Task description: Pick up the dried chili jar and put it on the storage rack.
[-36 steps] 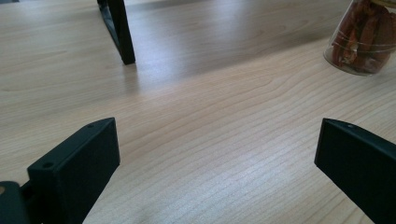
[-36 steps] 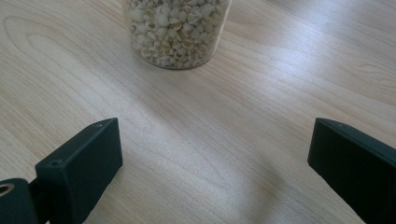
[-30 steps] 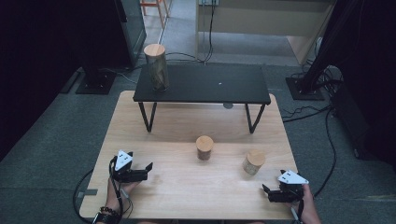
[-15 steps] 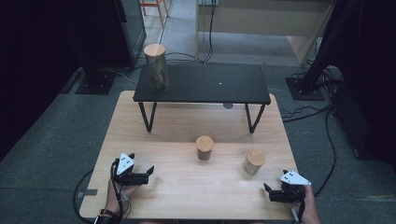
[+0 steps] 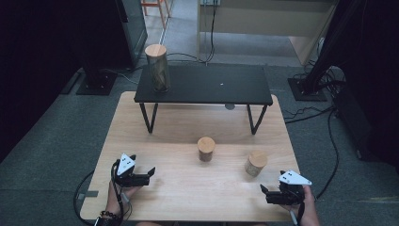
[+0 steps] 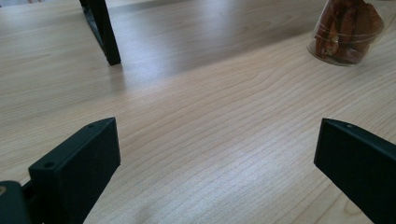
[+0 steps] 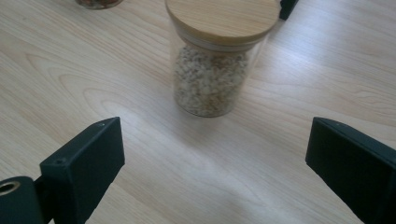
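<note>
Where the right gripper's camera looks along its jaws, one jar stands nearest — the rest is told outward from it.

Grain jar [image 7: 216, 60]: upright on the table, glass, pale grain inside, a flat wooden lid on top; in the high view it stands near the right front of the table [image 5: 256, 163], just ahead of the right gripper and apart from it.
Right gripper [image 5: 272, 194]: held in a hand at the table's front right corner, jaws spread wide with nothing between them — in its own view the jar stands beyond the gap, untouched.
Middle jar [image 5: 206, 149]: upright near the table's centre, wooden lid, brown contents; in the left gripper view it shows at the upper right [image 6: 348, 30], well beyond the jaws.
Left gripper [image 5: 145, 175]: held in a hand at the front left, jaws spread wide over bare wood, pinching nothing.
Table [image 5: 188, 197]: light wood, grain running across.
Black shelf [image 5: 207, 84]: a low stand on thin black legs across the table's far half.
Tall jar [image 5: 157, 67]: upright on the shelf's left end, wooden lid.
</note>
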Available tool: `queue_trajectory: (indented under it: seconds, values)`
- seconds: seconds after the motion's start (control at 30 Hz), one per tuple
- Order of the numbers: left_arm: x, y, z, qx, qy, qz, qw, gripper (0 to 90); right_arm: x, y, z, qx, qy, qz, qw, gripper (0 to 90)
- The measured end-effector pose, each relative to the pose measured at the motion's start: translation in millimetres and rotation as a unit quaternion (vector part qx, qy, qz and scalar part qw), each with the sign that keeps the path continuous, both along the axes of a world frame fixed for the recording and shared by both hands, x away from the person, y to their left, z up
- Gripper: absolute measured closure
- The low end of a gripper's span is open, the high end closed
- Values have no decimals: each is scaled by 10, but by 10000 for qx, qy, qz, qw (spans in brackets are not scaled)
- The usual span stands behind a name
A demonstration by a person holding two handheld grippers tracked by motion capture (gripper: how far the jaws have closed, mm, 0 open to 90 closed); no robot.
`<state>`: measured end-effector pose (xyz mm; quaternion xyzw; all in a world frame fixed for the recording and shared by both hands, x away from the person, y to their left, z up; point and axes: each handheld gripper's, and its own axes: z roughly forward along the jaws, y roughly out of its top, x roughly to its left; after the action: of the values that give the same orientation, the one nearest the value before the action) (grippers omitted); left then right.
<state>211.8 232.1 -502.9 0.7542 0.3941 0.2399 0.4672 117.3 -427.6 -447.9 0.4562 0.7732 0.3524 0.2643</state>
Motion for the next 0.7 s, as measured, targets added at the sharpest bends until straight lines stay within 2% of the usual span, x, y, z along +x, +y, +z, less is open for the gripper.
queue_trajectory:
  seconds: [0.23,0.3,0.53,0.7]
  values:
    - [30,-2,12,18,50,-23,10000,4,-22,130,49,52,-41,123,9999,41]
    - [30,9,9,-30,68,-14,10000,4,-12,132,55,252,-46,177,9995,42]
    - [21,10,5,-13,35,-48,10000,4,9,272,109,293,-99,269,9992,42]
    - [17,26,-5,-69,18,-22,10000,4,28,344,112,229,-70,298,9993,42]
